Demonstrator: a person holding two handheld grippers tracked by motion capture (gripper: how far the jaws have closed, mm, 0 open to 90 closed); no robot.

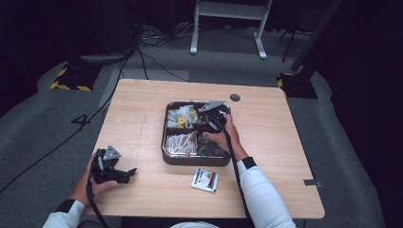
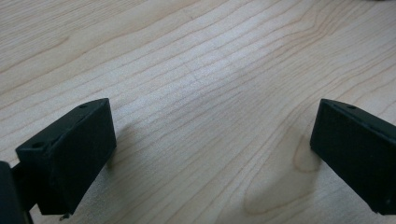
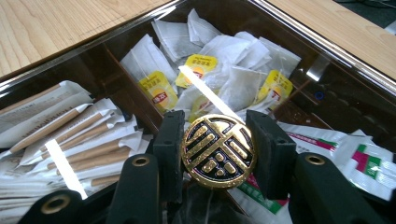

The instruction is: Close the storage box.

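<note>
A dark tray (image 1: 195, 161) with compartments sits mid-table. It has a round black-and-gold knob (image 3: 218, 151) at its centre. My right gripper (image 3: 217, 122) is shut on that knob, one pad on each side; in the high view it (image 1: 216, 118) is over the tray's middle. Light streaks suggest a clear lid (image 3: 93, 51) under the knob. Beneath lie tea bags (image 3: 219, 70), paper-wrapped sticks (image 3: 79, 135) and red-green sachets (image 3: 359, 158). My left gripper (image 1: 126, 173) rests low over bare wood at the front left, its jaws wide apart (image 2: 212, 154) with nothing between them.
One loose red-and-white sachet (image 1: 205, 180) lies on the table just in front of the tray. A round cable hole (image 1: 235, 98) is near the far edge. Bare wooden tabletop (image 1: 138, 118) spreads left of the tray. Cables run across the floor beyond.
</note>
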